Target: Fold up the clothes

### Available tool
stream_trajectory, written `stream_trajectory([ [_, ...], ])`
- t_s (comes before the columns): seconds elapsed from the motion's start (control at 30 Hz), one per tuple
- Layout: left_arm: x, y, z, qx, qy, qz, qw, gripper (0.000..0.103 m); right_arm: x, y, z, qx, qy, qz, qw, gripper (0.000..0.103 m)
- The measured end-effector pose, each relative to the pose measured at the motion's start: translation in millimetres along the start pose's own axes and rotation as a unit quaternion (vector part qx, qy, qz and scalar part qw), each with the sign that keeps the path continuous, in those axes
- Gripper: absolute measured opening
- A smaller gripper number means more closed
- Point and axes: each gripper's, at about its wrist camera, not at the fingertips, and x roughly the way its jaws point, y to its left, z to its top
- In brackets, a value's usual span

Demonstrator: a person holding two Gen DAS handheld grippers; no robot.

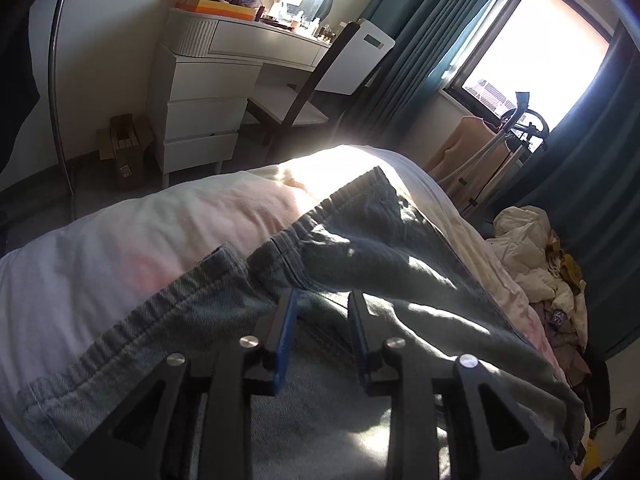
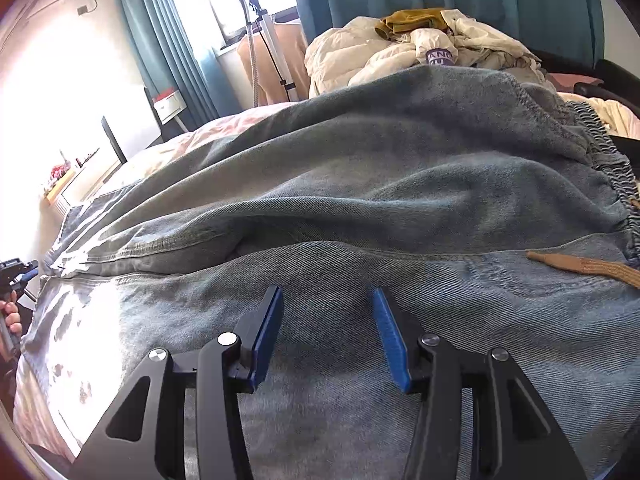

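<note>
A pair of faded blue jeans lies spread on the bed. In the left wrist view my left gripper is open, its blue pads just above the denim near the leg hems. In the right wrist view the jeans fill the frame, with the elastic waistband at the right and a brown drawstring lying on them. My right gripper is open over the denim near the waist. The left gripper shows at the far left edge, too small to tell its state there.
A pile of unfolded cream and mustard clothes lies at the bed's far side. A white dresser, a chair, a cardboard box and a garment steamer stand stand by the teal curtains.
</note>
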Motion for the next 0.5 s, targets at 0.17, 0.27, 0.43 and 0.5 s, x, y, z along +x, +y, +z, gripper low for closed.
stream_trajectory([
  [0.17, -51.4, 8.4, -35.3, -0.041, 0.010, -0.013, 0.9990, 0.050, -31.6, -6.5, 1.4, 0.000, -0.019, 0.006, 1.000, 0.048],
  [0.27, -73.8, 20.2, -56.4, -0.074, 0.028, -0.024, 0.9965, 0.050, -46.5, -4.8, 5.3, 0.005, -0.031, 0.006, 0.999, 0.048],
  [0.43, -101.3, 38.4, -87.7, -0.104, 0.059, -0.041, 0.9920, 0.050, -74.0, -14.7, 7.1, 0.026, -0.037, 0.006, 0.999, 0.048],
  [0.5, -108.1, 44.1, -99.3, -0.103, 0.069, -0.037, 0.9916, 0.050, -84.4, -21.6, 6.8, 0.043, -0.019, 0.004, 0.999, 0.048],
])
